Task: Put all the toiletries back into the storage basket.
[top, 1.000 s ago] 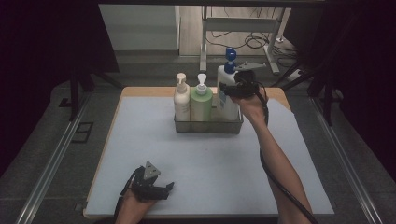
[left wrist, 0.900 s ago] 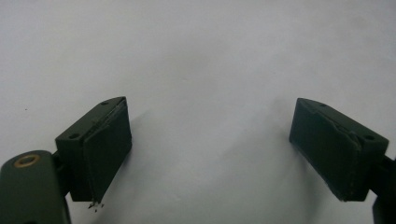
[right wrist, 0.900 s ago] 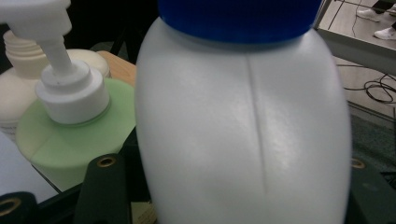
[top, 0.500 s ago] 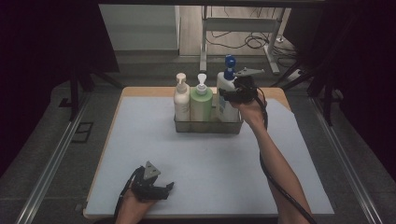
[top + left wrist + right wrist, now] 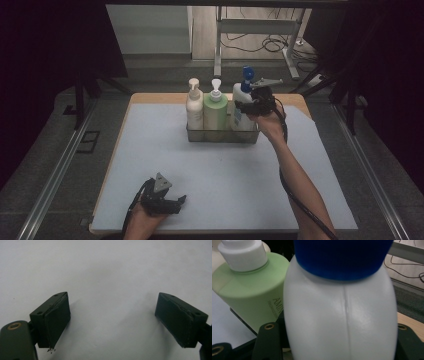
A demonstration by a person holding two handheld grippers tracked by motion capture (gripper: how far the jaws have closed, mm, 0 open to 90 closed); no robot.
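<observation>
Right tool (image 5: 248, 103) clenches the blue-capped white bottle (image 5: 339, 315) in the basket (image 5: 222, 135); left tool (image 5: 112, 322) rests released at the counter's near edge; releasing the bottle likely remains.

Black tongs (image 5: 172, 202), brass screws, grey triangular top plate, trailing black cable; forearms bare.

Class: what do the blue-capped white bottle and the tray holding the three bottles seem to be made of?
White bottle: probably plastic, smooth with a soft sheen; a moulding seam runs down its side. Tray: looks like clear plastic or glass, since the bottle bases show through its wall.
</observation>
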